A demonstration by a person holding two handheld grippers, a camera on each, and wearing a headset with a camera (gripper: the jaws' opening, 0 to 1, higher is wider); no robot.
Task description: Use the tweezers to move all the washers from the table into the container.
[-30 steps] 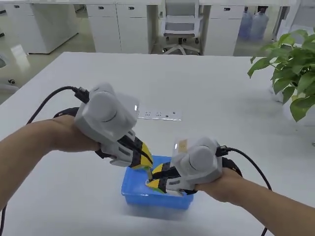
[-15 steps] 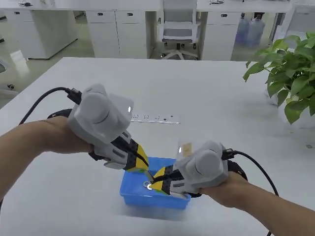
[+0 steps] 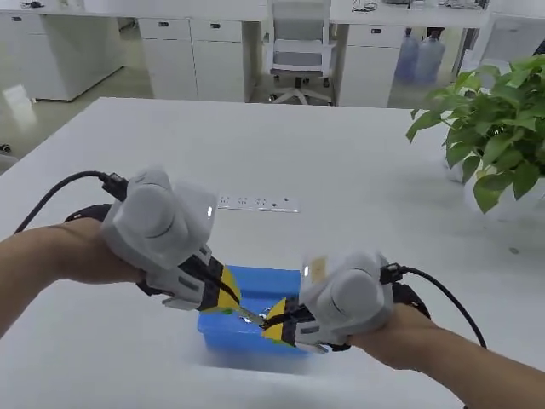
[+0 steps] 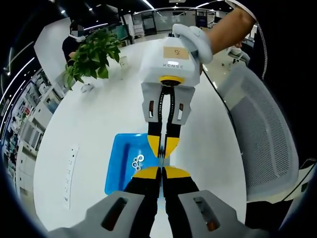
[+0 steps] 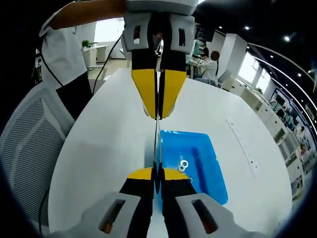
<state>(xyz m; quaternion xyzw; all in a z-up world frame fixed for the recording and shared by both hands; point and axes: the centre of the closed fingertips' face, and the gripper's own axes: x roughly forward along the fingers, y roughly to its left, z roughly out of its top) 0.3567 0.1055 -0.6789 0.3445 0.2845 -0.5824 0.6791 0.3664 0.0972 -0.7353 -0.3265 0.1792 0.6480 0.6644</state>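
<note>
A blue container (image 3: 223,335) sits on the white table (image 3: 358,187) close to me, with a few silver washers (image 4: 137,161) lying inside it; the right gripper view has the same washers (image 5: 184,165). My left gripper (image 3: 230,300) and right gripper (image 3: 274,322) meet tip to tip above the container. Thin metal tweezers (image 3: 251,316) run between them, and both sets of jaws are shut on them. The tweezers (image 5: 156,139) span from the left gripper (image 5: 158,113) down to my right gripper (image 5: 156,174). In the left gripper view, my left gripper (image 4: 161,171) faces the right gripper (image 4: 162,148).
A white power strip (image 3: 255,204) lies on the table beyond the container. A potted plant (image 3: 494,128) stands at the table's right side. An office chair (image 3: 298,47) and cabinets are behind the table. A mesh chair back (image 5: 34,144) is near the table's edge.
The head camera has shifted. Both grippers stay together over the container and sit a little lower and left in the picture, with the tweezers now plain between their tips.
</note>
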